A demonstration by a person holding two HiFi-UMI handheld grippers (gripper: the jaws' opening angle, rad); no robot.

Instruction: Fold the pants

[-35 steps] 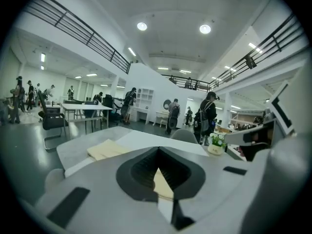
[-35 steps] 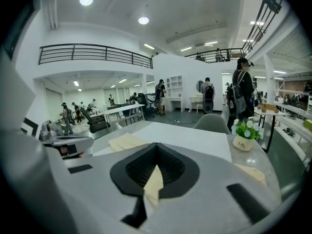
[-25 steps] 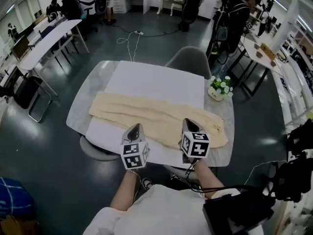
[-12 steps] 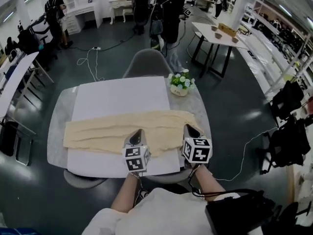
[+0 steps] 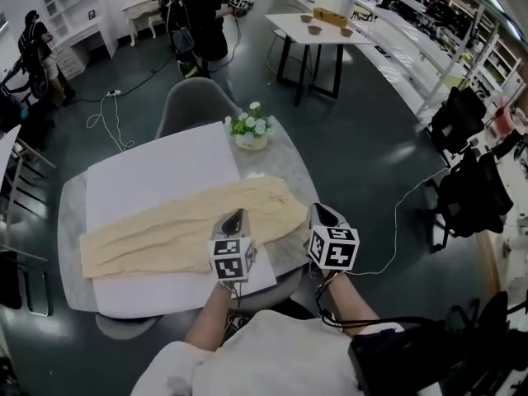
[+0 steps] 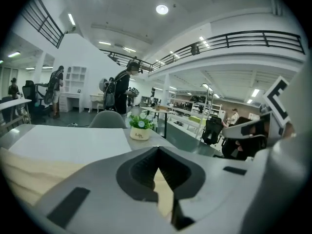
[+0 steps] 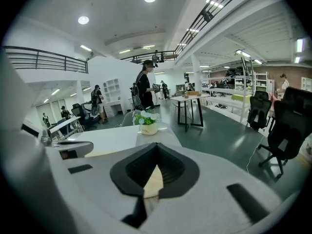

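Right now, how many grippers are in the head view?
2: the left gripper above the pants, the right gripper at the table's right edge. None look hidden.

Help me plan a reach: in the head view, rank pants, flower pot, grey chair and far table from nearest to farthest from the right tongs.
From the right tongs:
1. Pants, just left, on the near table.
2. Flower pot, at that table's far edge.
3. Grey chair, behind the pot, left.
4. Far table, across the floor, at the top.
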